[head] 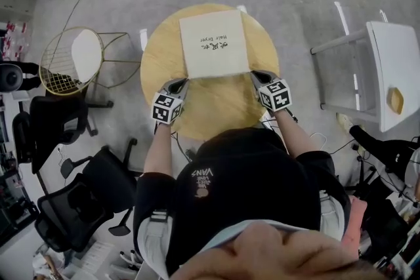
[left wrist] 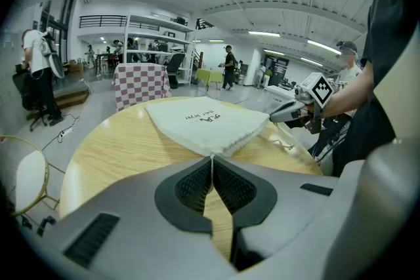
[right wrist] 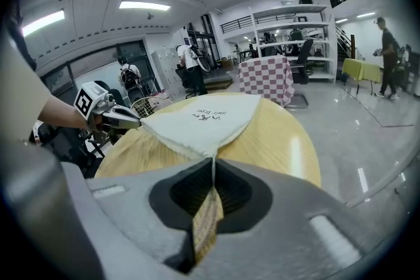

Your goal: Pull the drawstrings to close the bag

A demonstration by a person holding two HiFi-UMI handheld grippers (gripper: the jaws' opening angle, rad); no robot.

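Closest in, the left gripper has its two dark ribbed pads drawn together to a narrow slit, and the left drawstring, a thin white cord, runs straight down between them, pinched at the tips. Likewise, the right gripper stands nearly closed, its pads pressed on the right drawstring, which comes taut out of the cloth and vanishes into the slit; lower down, where the pads part a little, a sliver of wood grain shows through. Each cord leads a short way to a near corner of the bag, a flat cream pouch with gathered edges at the mouth and small dark print reading "Hair Dryer". It lies on the round wooden table, mouth toward the person, the two grippers set at its two near corners and angled downward. From the head view both forearms reach in from below, each marker cube facing up. Beyond the table, a gold wire chair with a white seat pad stands to the left, black office chairs nearer the person on that side, and white furniture to the right. Far off, a checkered cloth covers a stand before white shelving.
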